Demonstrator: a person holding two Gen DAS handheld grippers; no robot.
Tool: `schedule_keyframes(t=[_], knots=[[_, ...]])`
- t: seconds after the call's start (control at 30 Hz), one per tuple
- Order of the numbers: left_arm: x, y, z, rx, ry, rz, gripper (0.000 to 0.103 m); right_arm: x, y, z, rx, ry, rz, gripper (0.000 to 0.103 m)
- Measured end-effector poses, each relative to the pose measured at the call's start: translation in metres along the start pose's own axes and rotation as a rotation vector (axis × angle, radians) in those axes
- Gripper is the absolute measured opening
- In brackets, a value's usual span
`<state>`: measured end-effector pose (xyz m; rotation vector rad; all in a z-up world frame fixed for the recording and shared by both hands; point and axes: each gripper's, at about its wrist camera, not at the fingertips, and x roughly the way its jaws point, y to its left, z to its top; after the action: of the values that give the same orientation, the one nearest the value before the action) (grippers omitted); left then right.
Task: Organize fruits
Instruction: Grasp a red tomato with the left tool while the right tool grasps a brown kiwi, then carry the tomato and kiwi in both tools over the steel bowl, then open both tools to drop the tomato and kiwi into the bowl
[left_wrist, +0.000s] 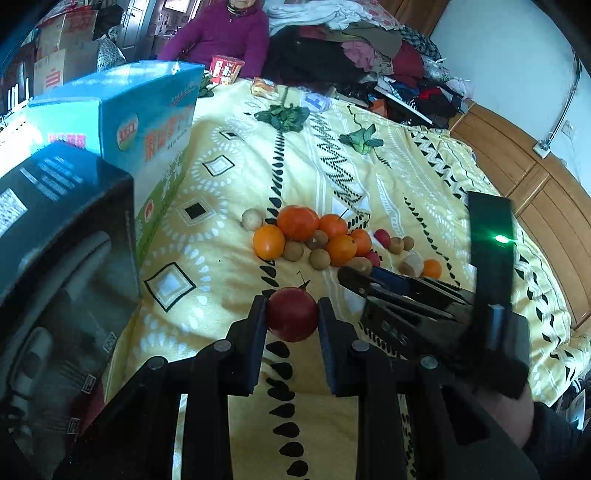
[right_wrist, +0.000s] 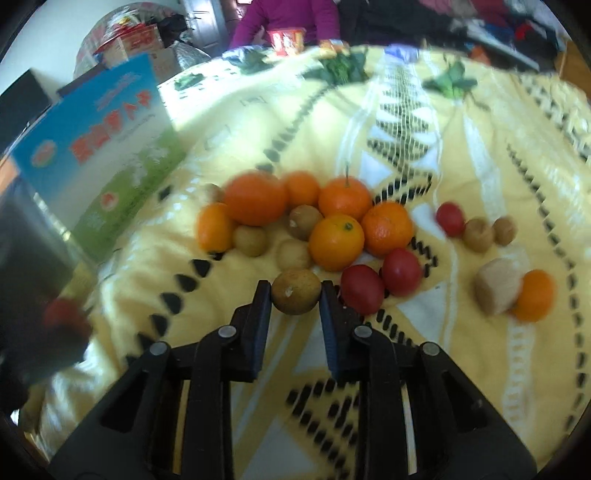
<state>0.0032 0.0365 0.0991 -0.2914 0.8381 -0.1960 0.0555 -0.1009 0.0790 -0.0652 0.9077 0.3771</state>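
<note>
A heap of oranges (left_wrist: 297, 222) (right_wrist: 255, 199), brown longans (left_wrist: 319, 258) (right_wrist: 294, 254) and small red tomatoes (left_wrist: 381, 236) (right_wrist: 400, 271) lies on a yellow patterned blanket (left_wrist: 229, 206) (right_wrist: 461, 192). My left gripper (left_wrist: 292, 312) is shut on a red tomato (left_wrist: 292, 314) with a stem, held above the blanket just before the heap. My right gripper (right_wrist: 295, 297) is shut on a brown longan (right_wrist: 296, 296) at the heap's near edge; its body also shows at the right of the left wrist view (left_wrist: 373, 282). A cut pale piece (right_wrist: 496, 291) lies beside a lone orange (right_wrist: 535, 295) to the right.
A blue-and-green carton (left_wrist: 155, 140) (right_wrist: 107, 155) and a dark box (left_wrist: 62, 236) stand at the left. Leafy greens (left_wrist: 283, 116) (right_wrist: 341, 68) lie farther back. A person in a purple top (left_wrist: 225, 33) sits at the far edge beside piled clothes (left_wrist: 362, 48). A wooden bed frame (left_wrist: 517, 173) runs along the right.
</note>
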Motion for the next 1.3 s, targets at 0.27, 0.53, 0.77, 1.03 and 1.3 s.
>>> schedule_keyframes(t=[0.27, 0.53, 0.77, 1.03, 1.3], knots=[[-0.051, -0.013, 0.014, 0.023, -0.090, -0.027, 0.027, -0.069, 0.039, 0.002, -0.099, -0.093, -0.061, 0.027], [-0.119, 0.008, 0.029, -0.009, -0.195, 0.008, 0.027, -0.112, 0.083, 0.015, -0.169, -0.153, -0.064, 0.027], [-0.194, 0.074, 0.035, -0.098, -0.291, 0.126, 0.027, -0.135, 0.150, 0.030, -0.272, -0.200, -0.015, 0.027], [-0.279, 0.188, 0.020, -0.259, -0.379, 0.308, 0.027, -0.141, 0.264, 0.042, -0.432, -0.227, 0.106, 0.027], [-0.313, 0.281, -0.014, -0.410, -0.367, 0.433, 0.027, -0.128, 0.369, 0.037, -0.538, -0.174, 0.264, 0.027]])
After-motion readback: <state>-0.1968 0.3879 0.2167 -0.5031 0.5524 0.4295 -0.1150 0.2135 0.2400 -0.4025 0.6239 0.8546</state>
